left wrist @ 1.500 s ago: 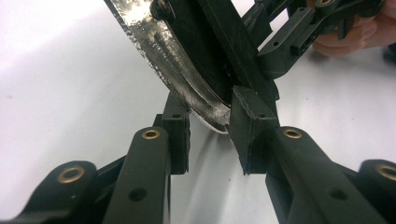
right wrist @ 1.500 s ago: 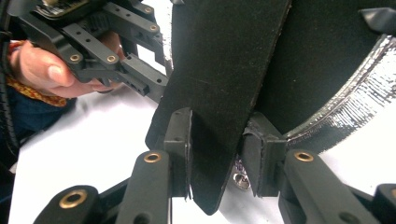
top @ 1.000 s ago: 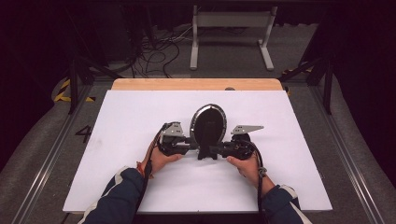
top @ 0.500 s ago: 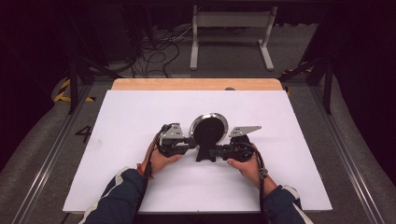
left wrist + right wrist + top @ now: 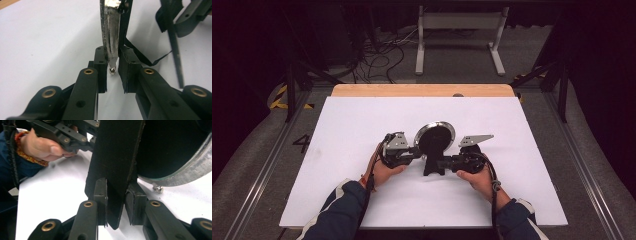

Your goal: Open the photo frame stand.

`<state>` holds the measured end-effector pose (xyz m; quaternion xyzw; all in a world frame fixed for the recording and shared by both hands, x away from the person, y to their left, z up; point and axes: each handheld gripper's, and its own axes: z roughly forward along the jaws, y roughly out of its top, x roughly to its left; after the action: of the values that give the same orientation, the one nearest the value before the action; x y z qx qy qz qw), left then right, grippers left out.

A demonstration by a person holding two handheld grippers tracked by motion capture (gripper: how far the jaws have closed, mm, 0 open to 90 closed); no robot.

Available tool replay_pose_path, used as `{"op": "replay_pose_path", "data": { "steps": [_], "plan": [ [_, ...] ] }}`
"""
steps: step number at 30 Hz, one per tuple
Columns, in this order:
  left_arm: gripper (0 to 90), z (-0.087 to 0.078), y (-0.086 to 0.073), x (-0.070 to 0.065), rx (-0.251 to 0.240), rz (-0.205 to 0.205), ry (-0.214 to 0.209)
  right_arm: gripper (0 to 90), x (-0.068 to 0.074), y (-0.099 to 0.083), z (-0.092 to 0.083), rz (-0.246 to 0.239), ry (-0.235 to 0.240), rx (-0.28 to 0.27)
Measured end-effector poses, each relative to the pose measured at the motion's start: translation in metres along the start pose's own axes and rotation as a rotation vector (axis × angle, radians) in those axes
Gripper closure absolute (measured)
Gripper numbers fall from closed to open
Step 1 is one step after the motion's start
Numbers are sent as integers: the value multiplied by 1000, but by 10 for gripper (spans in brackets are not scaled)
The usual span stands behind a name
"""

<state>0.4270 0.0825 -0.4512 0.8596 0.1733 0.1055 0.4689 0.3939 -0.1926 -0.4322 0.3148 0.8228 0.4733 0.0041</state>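
Note:
A round mirror [image 5: 434, 136] with a silver rim and black back stands on the white table, on a flat black stand [image 5: 433, 165]. My left gripper [image 5: 418, 150] reaches in from the left. Its jaws have just been closing, and in the left gripper view the pads [image 5: 100, 62] clamp the mirror's silver rim [image 5: 110, 30]. My right gripper [image 5: 441, 163] comes from the right and has also been closing. In the right gripper view its pads [image 5: 100, 192] pinch the stand [image 5: 115, 157] below the mirror's dark disc [image 5: 170, 147].
White sheet [image 5: 352, 130] covers the table, with a wooden strip [image 5: 422, 90] along the far edge. A small metal nut [image 5: 158, 188] lies by the mirror's rim. Behind the table are a grey metal frame [image 5: 459, 22] and floor cables [image 5: 377, 55].
The mirror's disc has tilted: a tall narrow oval a second ago, it now looks wider and flatter. Both hands stayed in place.

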Motion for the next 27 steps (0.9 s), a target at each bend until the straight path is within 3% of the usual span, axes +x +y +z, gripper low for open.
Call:
{"op": "replay_pose_path", "data": {
  "steps": [3, 8, 27],
  "plan": [
    [778, 0, 0, 1, 13, 15, 34, 730, 2, 0, 0, -6, 7, 7],
    [782, 0, -2, 3, 17, 20, 53, 731, 6, 0, 0, -17, 9, 26],
    [778, 5, 0, 1, 40, 68, 94, 747, 9, -6, 2, -28, -1, 62]
  ]
}}
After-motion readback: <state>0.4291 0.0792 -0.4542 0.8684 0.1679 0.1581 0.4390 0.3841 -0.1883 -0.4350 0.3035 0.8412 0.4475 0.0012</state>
